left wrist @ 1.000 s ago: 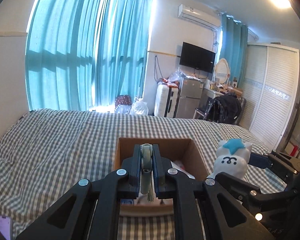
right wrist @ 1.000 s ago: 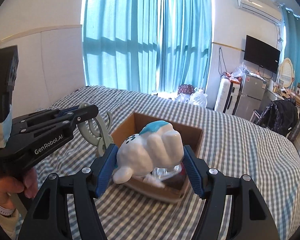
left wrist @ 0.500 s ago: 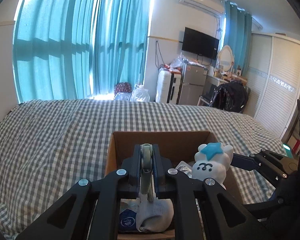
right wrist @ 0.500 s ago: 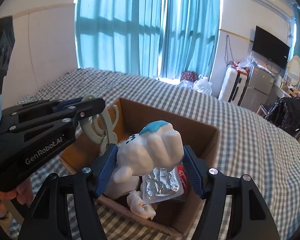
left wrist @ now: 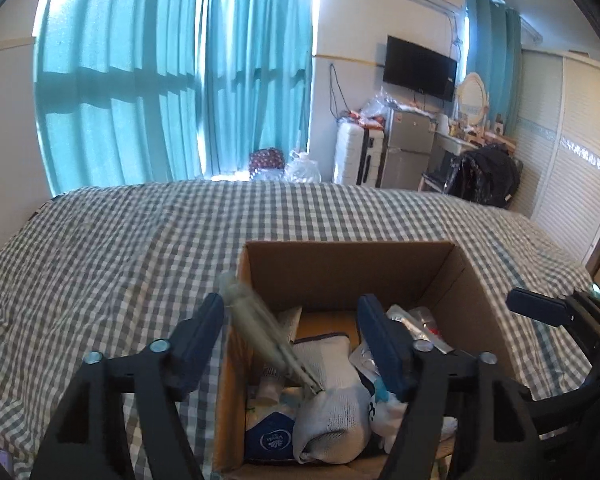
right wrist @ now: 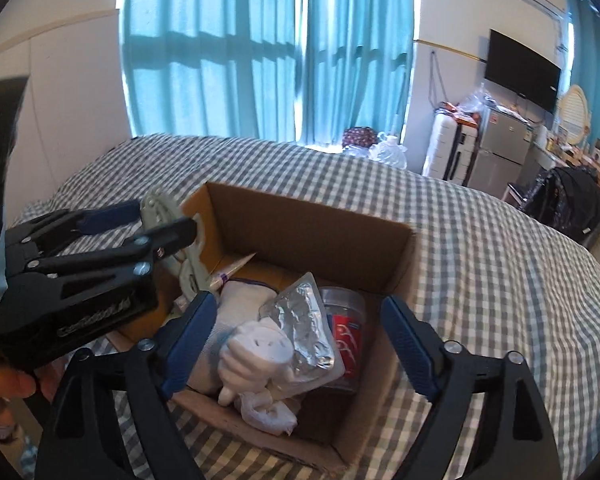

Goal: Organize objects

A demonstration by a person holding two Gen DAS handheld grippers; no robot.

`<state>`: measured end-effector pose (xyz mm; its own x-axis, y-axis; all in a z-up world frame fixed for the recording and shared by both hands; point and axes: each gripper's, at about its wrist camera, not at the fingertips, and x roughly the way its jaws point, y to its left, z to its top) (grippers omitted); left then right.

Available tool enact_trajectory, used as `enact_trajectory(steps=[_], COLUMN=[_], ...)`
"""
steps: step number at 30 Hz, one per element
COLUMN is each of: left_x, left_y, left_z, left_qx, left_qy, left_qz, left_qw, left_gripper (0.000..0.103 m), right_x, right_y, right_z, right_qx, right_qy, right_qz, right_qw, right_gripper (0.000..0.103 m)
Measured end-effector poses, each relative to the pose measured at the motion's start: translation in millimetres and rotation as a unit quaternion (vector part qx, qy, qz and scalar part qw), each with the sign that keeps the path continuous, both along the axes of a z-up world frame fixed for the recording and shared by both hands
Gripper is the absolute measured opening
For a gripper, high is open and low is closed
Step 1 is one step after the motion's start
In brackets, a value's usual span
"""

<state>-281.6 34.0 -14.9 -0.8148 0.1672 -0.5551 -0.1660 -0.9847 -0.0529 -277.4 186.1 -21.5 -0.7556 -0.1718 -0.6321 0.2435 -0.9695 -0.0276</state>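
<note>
1. The bed with a grey-and-white checked cover [left wrist: 132, 248] fills the scene from near to far, with teal curtains [left wrist: 172, 72] hanging behind its far edge.
2. The open brown cardboard box [left wrist: 352, 268] sits on the bed cover, toward the near side, and holds a jumble of things.
3. The left gripper [left wrist: 292, 332] hovers over the box's near left corner with its blue-padded jaws spread wide and nothing pinched between them.
4. The right gripper [right wrist: 296, 332] hangs above the box's near edge, jaws likewise released and empty.
5. A white knitted sock-like bundle [left wrist: 332, 400] lies in the box's near left part.
6. The white plush toy with a blue patch [right wrist: 256, 348] lies inside the box, toward the near side, just beside the bundle and touching a crinkled silver foil packet [right wrist: 308, 328].
7. The grey-green plastic clip-like object [left wrist: 260, 332], blurred, tilts across the box's left wall between the left jaws, touching neither, its lower tip against the bundle.
8. A clear jar with a red label [right wrist: 346, 332] lies right of the foil packet.
</note>
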Motion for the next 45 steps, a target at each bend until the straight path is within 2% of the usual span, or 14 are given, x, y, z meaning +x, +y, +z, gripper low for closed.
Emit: enact_trajectory(steps=[2,3,6,10,18,23,30,36,40,42,45], left_x=[6,11,27,51,99,127,167,191,200,201,207], left_y=[-4,-5,-9,-11,-24,-25,-25,-25,-27,-32,-42], left_z=[7,11,26,50,97,116,121,106,94,87,74], left_qx=[0.004,0.001,-0.009,-0.013,-0.017,-0.031,-0.056,-0.056,-0.055,-0.04,0.003], left_qy=[0.0,0.002,0.012,0.033,0.067,0.084,0.107,0.107,0.107,0.098,0.088], left_qz=[0.003,0.008,0.014,0.017,0.021,0.026,0.021,0.01,0.015,0.022,0.028], left_qw=[1.0,1.0,0.9998,0.9992,0.9974,0.9957,0.9925,0.9926,0.9927,0.9942,0.9957], left_gripper=[0.076,0.081,0.093,0.103,0.103,0.103,0.103,0.103,0.103,0.103,0.103], right_x=[5,9,23,49,111,146,186,210,218,220,222], right_y=[2,3,9,16,17,17,20,27,26,25,21], right_z=[9,15,36,66,117,135,130,112,103,99,90], right_qx=[0.003,0.004,0.002,-0.015,-0.005,-0.011,-0.027,-0.052,-0.052,-0.051,-0.046], right_qy=[0.008,0.013,0.04,0.069,0.113,0.13,0.138,0.151,0.164,0.171,0.172], right_qz=[-0.014,-0.022,-0.057,-0.074,-0.088,-0.097,-0.117,-0.14,-0.141,-0.141,-0.135], right_qw=[1.0,1.0,0.998,0.995,0.99,0.987,0.983,0.977,0.975,0.974,0.975], right_gripper=[0.089,0.091,0.103,0.103,0.103,0.103,0.103,0.103,0.103,0.103,0.103])
